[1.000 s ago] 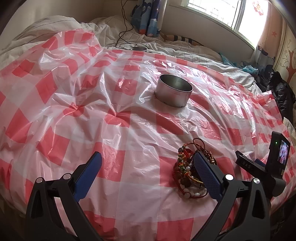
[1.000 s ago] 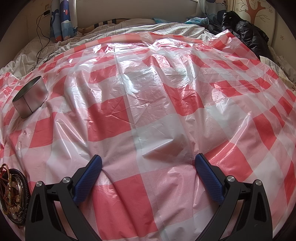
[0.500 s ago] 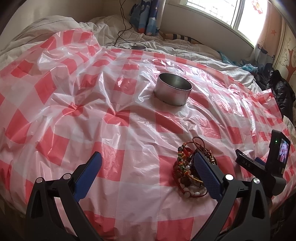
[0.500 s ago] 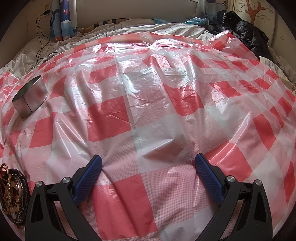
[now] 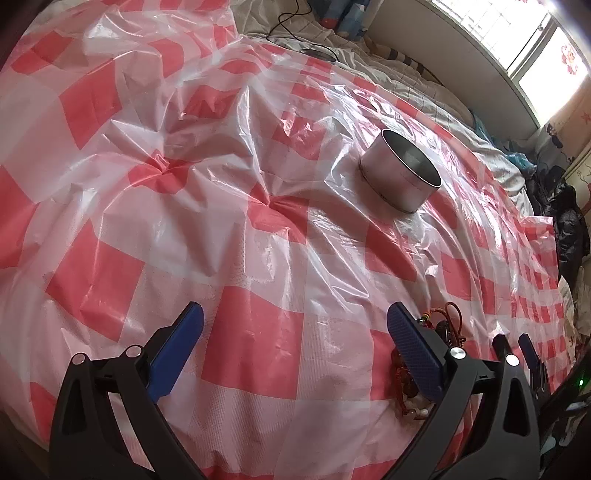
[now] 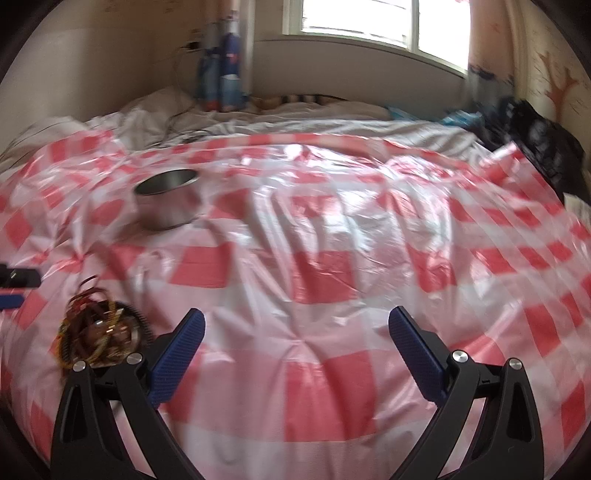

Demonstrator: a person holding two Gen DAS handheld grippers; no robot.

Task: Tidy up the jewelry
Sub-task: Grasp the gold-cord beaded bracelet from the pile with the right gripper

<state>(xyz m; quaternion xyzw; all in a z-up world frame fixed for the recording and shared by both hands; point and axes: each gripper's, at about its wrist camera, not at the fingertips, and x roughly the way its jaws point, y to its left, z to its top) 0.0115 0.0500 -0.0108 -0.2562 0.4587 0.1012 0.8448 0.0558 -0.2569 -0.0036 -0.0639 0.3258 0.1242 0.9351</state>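
A pile of beaded bracelets and red cords [image 6: 98,330] lies on the red and white checked plastic sheet [image 6: 332,258], just left of my right gripper's left finger. In the left wrist view the pile [image 5: 439,332] is mostly hidden behind my left gripper's right finger. A round metal tin [image 5: 400,181] stands open on the sheet beyond it and also shows in the right wrist view [image 6: 168,201]. My left gripper [image 5: 295,347] is open and empty above the sheet. My right gripper [image 6: 295,350] is open and empty.
The sheet covers a bed with rumpled white bedding [image 6: 258,125] at the far side. A window [image 6: 362,22] and a cable [image 5: 291,14] lie beyond. Dark clothes [image 5: 569,221] are piled at the right edge. The other gripper's tip [image 6: 14,280] shows at the left.
Both grippers have moved: the left one swung left so the pile slid behind its right finger; the right one rose and turned left, bringing the tin and pile further into view. That view is blurred.
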